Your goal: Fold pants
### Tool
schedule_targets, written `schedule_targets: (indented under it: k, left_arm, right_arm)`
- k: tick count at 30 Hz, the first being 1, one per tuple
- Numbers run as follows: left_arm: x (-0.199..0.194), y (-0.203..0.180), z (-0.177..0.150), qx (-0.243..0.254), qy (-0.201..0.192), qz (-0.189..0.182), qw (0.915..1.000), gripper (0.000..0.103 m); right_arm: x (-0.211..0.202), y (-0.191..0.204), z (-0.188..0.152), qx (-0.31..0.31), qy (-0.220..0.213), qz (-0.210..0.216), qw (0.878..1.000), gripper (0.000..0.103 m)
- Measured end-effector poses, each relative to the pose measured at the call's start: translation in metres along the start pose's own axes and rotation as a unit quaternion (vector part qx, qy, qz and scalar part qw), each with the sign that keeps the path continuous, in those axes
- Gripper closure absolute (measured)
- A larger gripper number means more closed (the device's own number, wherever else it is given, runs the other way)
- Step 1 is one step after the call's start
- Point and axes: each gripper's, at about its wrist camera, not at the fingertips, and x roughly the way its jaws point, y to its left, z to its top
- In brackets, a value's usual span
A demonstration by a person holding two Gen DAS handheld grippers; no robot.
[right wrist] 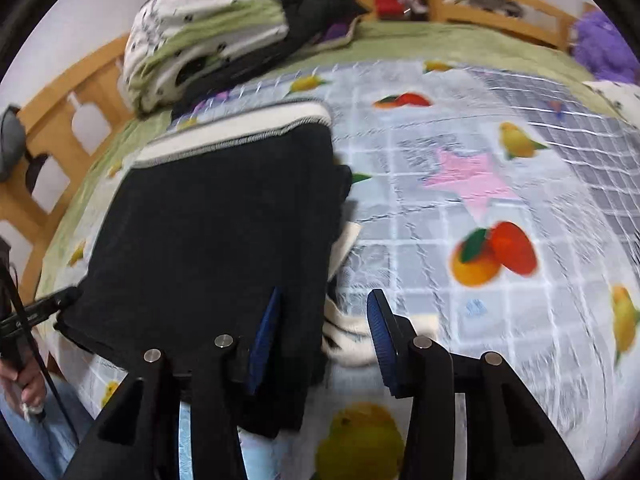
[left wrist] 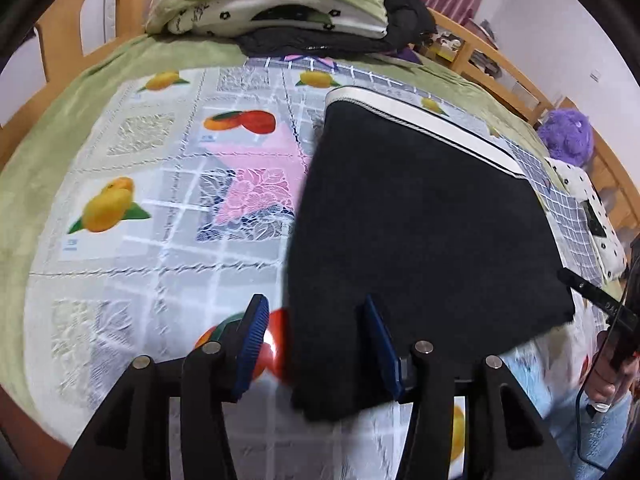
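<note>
Black pants (left wrist: 416, 236) lie folded flat on the fruit-print bedspread (left wrist: 160, 220), white waistband (left wrist: 424, 128) at the far end. My left gripper (left wrist: 316, 344) is open at the near left corner of the fold, its jaws straddling the pants' left edge. In the right wrist view the pants (right wrist: 216, 232) fill the left half, with a white striped cuff (right wrist: 348, 332) sticking out at the right edge. My right gripper (right wrist: 324, 332) is open over that near right corner, jaws either side of the edge and cuff.
A pile of folded bedding and dark clothes (left wrist: 280, 0) sits at the bed's head. A purple plush (left wrist: 566, 136) and a dotted pillow (left wrist: 592, 216) lie at the right. Wooden bed rails (right wrist: 52, 120) surround the mattress. The person's hand (right wrist: 20, 384) is at the near edge.
</note>
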Motion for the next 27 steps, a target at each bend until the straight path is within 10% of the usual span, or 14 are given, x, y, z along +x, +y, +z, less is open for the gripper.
schedule_targets:
  k: [5,7,9,15,23,27]
  left_arm:
    - [0.011,0.011,-0.021,-0.043,0.026,-0.05,0.9974,0.047]
    - [0.017,0.011,-0.025,-0.036,0.017,-0.07,0.9968,0.076]
    - [0.011,0.007,-0.025,-0.019,0.004,-0.061,0.9979,0.077]
    - [-0.011,-0.006,-0.024,0.017,-0.008,0.003,0.9998,0.064]
    - [-0.012,-0.049,0.004,0.08,-0.049,0.008,0.9956,0.053]
    - [0.019,-0.049,-0.012,0.08,-0.015,0.047,0.9955,0.051]
  right_arm:
    - [-0.009,0.004,-0.026,0.029,-0.001,0.054,0.998,0.051]
    - [0.006,0.007,-0.03,0.027,0.021,0.05,0.998,0.061]
    - [0.002,0.013,-0.035,-0.009,0.014,0.027,1.0,0.076]
    - [0.001,0.019,-0.05,-0.041,0.05,-0.003,0.998,0.071]
    - [-0.043,0.041,-0.023,-0.064,-0.085,0.015,0.994,0.058]
    - [-0.001,0.039,-0.032,-0.066,-0.021,-0.027,0.997,0.048]
